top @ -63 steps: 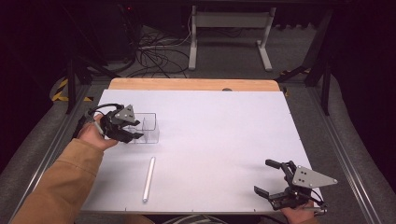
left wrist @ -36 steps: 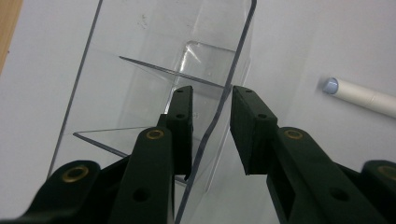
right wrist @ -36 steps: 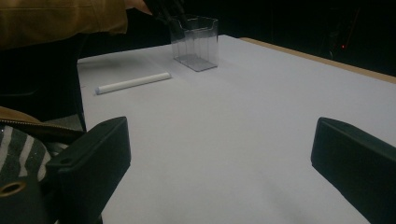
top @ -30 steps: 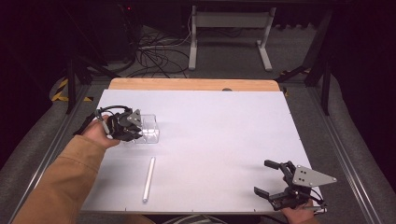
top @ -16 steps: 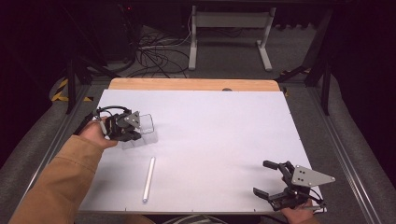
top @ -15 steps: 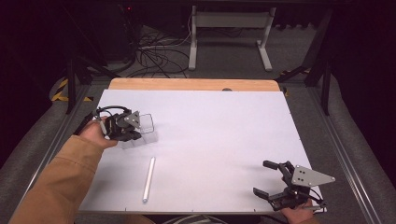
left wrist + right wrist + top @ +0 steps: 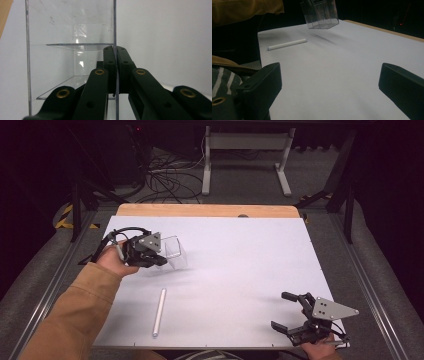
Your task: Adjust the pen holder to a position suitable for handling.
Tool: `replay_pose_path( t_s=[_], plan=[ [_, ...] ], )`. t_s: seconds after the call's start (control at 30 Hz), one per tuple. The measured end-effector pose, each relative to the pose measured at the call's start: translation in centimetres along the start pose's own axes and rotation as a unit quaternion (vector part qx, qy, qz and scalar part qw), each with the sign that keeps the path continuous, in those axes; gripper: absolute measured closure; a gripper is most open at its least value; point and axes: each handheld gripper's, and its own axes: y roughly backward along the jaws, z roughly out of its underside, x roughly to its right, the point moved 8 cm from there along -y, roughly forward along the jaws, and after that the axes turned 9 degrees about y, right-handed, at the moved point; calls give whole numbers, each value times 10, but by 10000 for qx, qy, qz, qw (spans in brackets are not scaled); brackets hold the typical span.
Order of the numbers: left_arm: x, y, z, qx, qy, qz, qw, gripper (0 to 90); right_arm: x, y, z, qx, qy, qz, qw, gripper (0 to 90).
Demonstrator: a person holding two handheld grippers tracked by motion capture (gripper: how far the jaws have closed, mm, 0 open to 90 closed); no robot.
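Note:
A clear plastic box (image 7: 176,253) hangs tilted just above the white table (image 7: 250,260) at the left. My left gripper (image 7: 163,260) is shut on one of its thin walls. In the left gripper view the two jaws (image 7: 115,51) pinch that wall, and the box's hollow inside (image 7: 70,37) lies to the left of them. A white stick (image 7: 159,311) lies flat near the front left edge. My right gripper (image 7: 280,311) rests open at the front right with nothing between its jaws. From the right gripper view (image 7: 329,85) the box (image 7: 320,13) floats clear of the surface and the stick (image 7: 287,44) lies beyond.
A wooden strip (image 7: 205,210) runs along the table's far edge. Behind it are cables and a metal stand (image 7: 245,155) on the floor. A sleeve (image 7: 75,315) reaches in from the lower left.
The left gripper has closed on the box wall, then raised the box off the table, tilting it and carrying it slightly right. The right gripper has stayed put.

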Motion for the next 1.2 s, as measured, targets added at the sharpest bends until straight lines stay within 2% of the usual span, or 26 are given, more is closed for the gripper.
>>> replay_pose_path(
  t_s=[0.07, 0.17, 0.37, 0.47, 0.73, 0.87, 1.0, 1.2],
  plan=[
    [6, -5, -14, 51, -117, 121, 9998, 883, 0, 0, 0, 11, -4, -2, 10000, 53],
    [11, -9, -23, 68, -143, 212, 9997, 883, 0, 1, 0, 28, -15, -18, 10000, 51],
    [22, -28, -43, 106, -261, 455, 9986, 883, -1, 2, -1, 88, -7, -55, 9999, 50],
    [27, -37, -50, 48, -292, 565, 9980, 883, 0, 2, -1, 92, -7, -58, 9999, 50],
    [33, -59, -61, -243, -219, 630, 9975, 883, -2, 2, -2, 113, 3, -115, 9999, 49],
    [36, -67, -64, -358, -278, 652, 9968, 882, -1, 3, -1, 117, 1, -120, 9999, 49],
    [40, -72, -68, -379, -507, 677, 9957, 882, -1, 3, -1, 123, 5, -134, 9998, 49],
    [43, -77, -70, -375, -561, 753, 9949, 881, -2, 3, -1, 129, -7, -144, 9998, 49]
  ],
)
